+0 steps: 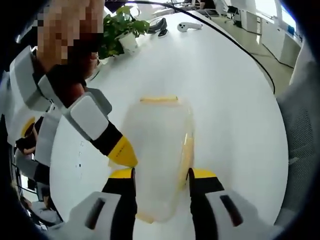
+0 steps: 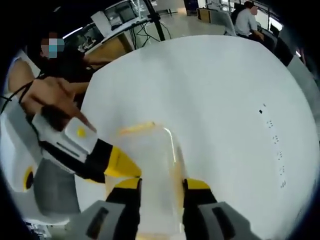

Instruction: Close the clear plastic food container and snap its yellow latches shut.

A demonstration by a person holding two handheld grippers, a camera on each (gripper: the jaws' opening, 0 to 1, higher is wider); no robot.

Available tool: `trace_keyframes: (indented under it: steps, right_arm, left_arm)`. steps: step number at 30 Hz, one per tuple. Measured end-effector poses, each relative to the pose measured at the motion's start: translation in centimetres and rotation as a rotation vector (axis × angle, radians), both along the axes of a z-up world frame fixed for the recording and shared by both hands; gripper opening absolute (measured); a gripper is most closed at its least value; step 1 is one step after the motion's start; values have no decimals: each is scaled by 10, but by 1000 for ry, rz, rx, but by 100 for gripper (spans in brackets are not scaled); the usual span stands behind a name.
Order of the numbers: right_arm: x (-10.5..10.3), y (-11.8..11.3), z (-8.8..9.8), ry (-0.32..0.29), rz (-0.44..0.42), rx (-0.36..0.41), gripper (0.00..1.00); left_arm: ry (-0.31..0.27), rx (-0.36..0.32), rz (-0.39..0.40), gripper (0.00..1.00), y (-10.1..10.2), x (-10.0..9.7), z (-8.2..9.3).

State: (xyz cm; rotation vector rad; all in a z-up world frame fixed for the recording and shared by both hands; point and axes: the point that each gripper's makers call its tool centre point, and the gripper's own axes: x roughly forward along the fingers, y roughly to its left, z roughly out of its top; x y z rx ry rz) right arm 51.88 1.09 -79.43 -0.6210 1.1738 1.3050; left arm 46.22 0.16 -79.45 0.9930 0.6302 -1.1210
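Left gripper view has the container (image 1: pixel 160 150) lying on the white counter (image 1: pixel 235 100), well in from its edges, with a yellow latch (image 1: pixel 159 100) on the far end and another (image 1: pixel 186 155) along the right side. The left gripper (image 1: pixel 161 179) straddles the near end, its fingers set to about the box's width; whether they press the walls or only flank them, I cannot tell. The right gripper (image 1: pixel 122 152) comes in from the left, its yellow tip touching or just beside the container's left wall.

Right gripper view shows the container (image 2: pixel 150 165) between the right gripper (image 2: pixel 161 186) fingers, likewise narrow and close to the walls, grip uncertain, with the left gripper (image 2: pixel 117 165) at its side.

Risk, as I judge it: clear plastic on a smooth counter may skid when a latch is pushed, and an unseated lid would leave the latch unsnapped. Uneven pressure could tip the box.
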Motion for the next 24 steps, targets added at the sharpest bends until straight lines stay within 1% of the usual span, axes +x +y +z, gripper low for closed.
trace_keyframes:
  steps: [6,8,10,12,13,16,19,24]
  right_arm:
    - [0,-1,3,-37,-10,10,31]
    - [2,-1,3,-53,-13,13,33]
    - [2,-4,3,-62,-16,4,36]
    - [-1,-8,3,-59,-11,-6,37]
    - [-3,-10,4,-62,-8,-10,37]
    - [-2,-12,8,-76,-21,1,39]
    - [-1,-12,12,-83,-32,15,40]
    - [-3,-12,16,-96,-34,23,44]
  left_arm:
    - [12,-2,-21,40,1,1,2]
    - [35,-26,-13,43,0,-2,3]
    - [37,-31,-24,45,1,-5,2]
    - [22,22,-34,45,5,-5,1]
    - [26,22,-47,44,5,-8,2]
    - [36,11,-45,46,7,-8,6]
    - [46,1,-27,47,11,-6,8]
    - [58,8,-2,48,22,-2,9]
